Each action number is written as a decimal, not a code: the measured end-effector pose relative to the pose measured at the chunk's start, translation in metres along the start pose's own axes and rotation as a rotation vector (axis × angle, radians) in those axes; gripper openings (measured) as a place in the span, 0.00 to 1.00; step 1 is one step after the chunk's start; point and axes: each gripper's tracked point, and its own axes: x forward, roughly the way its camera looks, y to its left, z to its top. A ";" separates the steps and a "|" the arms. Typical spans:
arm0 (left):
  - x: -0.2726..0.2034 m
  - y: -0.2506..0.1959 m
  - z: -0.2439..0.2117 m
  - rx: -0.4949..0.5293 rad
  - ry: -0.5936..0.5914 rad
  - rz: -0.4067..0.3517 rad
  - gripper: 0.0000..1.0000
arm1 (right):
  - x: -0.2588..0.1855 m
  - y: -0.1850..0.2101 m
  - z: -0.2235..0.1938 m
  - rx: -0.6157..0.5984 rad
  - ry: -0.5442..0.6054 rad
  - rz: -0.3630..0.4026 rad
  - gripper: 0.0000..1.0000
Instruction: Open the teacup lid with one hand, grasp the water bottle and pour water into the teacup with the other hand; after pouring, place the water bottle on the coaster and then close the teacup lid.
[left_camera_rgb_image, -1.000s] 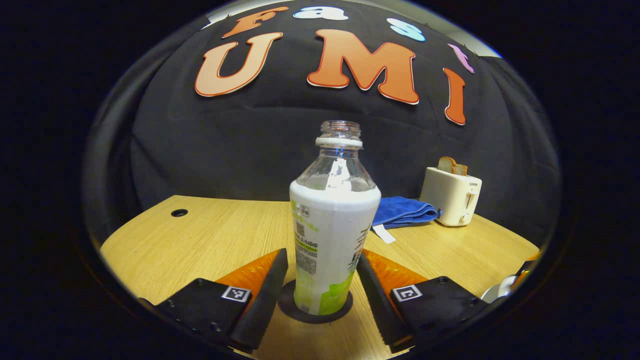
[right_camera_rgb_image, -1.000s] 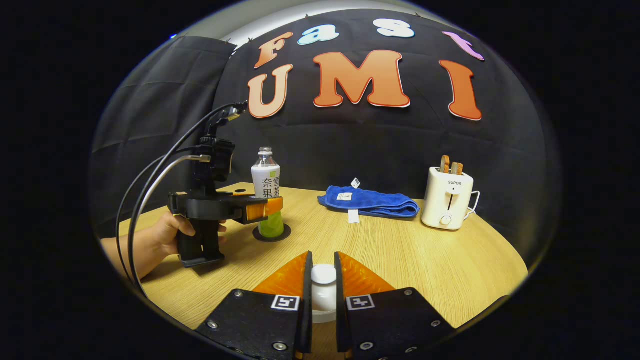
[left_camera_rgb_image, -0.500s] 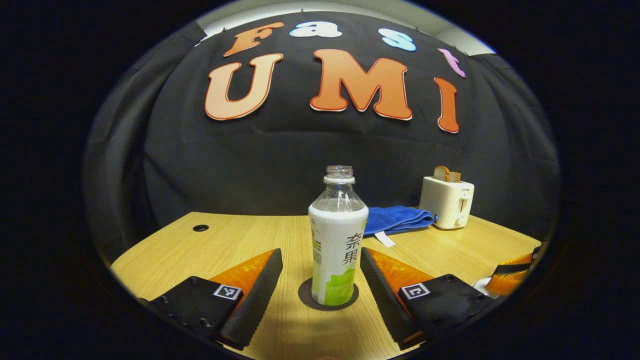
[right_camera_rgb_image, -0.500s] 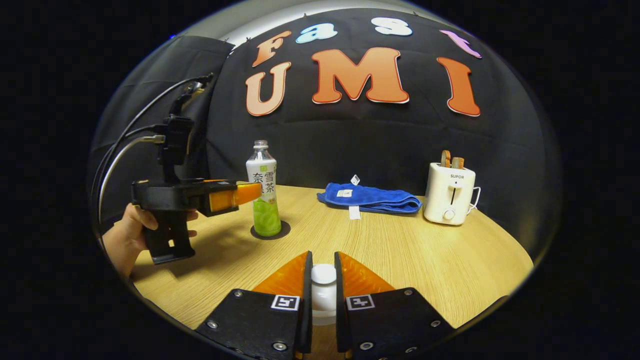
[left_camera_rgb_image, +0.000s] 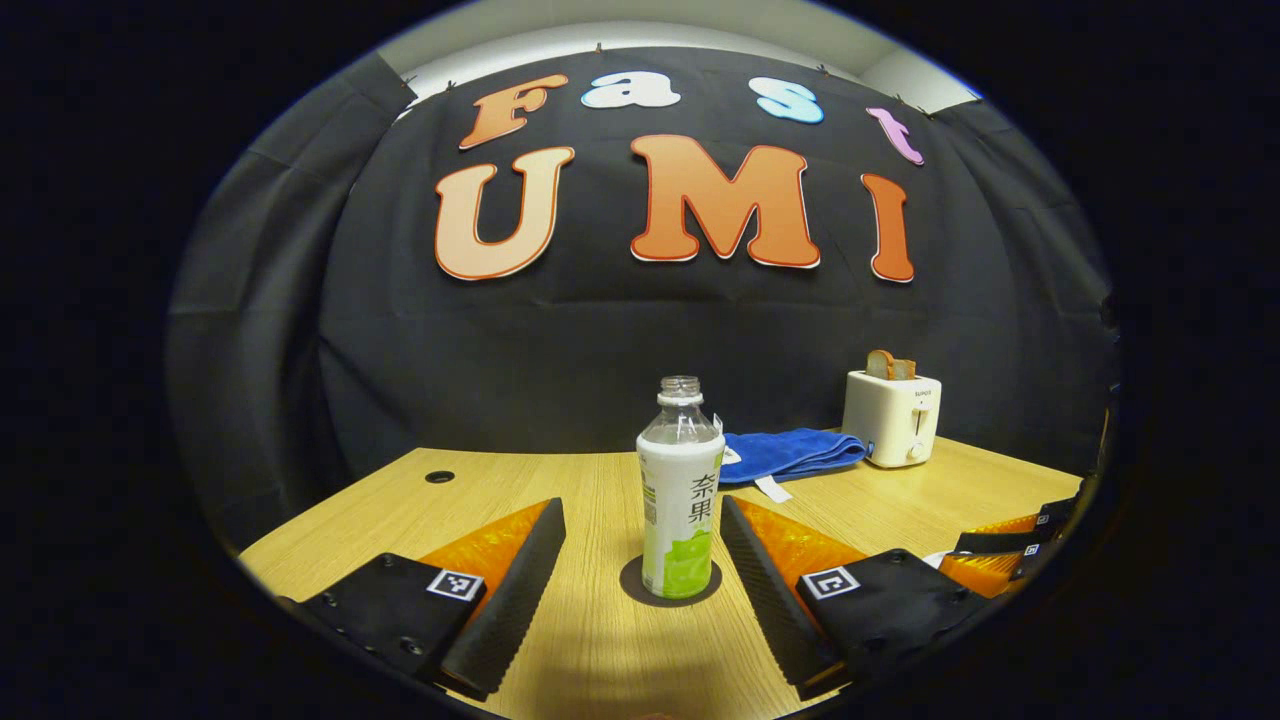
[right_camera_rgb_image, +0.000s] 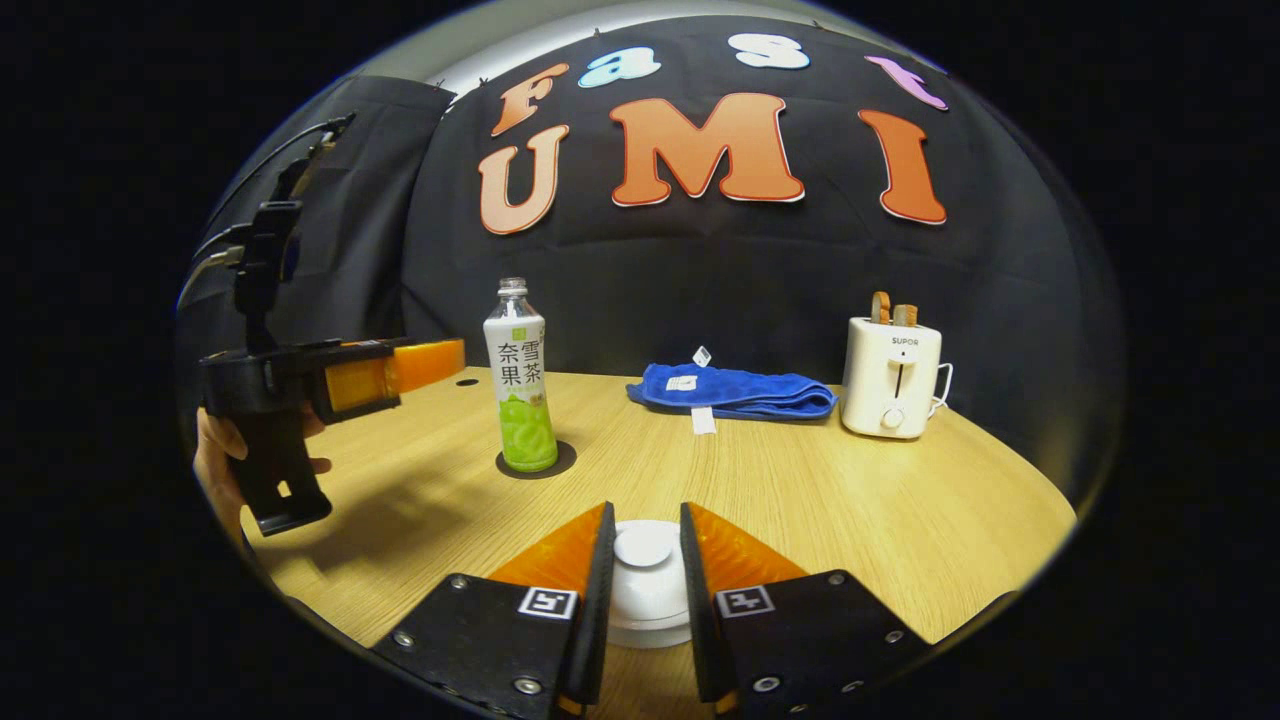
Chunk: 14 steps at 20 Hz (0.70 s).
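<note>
Backing off since a second ago, your left hand-held gripper (left_camera_rgb_image: 640, 585) now gapes wide and empty short of the upright water bottle (left_camera_rgb_image: 681, 510) on its coaster (left_camera_rgb_image: 631, 586), while your right hand-held gripper (right_camera_rgb_image: 642, 590) pinches the teacup lid (right_camera_rgb_image: 645, 580) directly below it.

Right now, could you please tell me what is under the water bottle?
A dark round coaster lies under the water bottle on the wooden table; its middle is covered by the bottle's base.

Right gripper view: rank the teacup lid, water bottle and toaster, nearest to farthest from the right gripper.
1. Teacup lid, between the right gripper fingers.
2. Water bottle, ahead left, on its coaster.
3. Toaster, far right, by the wall.
</note>
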 end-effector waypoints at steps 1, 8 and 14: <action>-0.009 0.000 0.008 0.002 -0.020 0.009 0.98 | -0.005 0.000 0.010 0.008 -0.029 -0.005 0.43; -0.073 0.012 0.042 0.022 -0.058 0.057 0.99 | -0.047 -0.005 0.078 -0.032 -0.152 -0.076 0.77; -0.119 0.021 0.059 -0.035 -0.077 0.057 0.98 | -0.092 -0.006 0.122 -0.021 -0.231 -0.107 0.83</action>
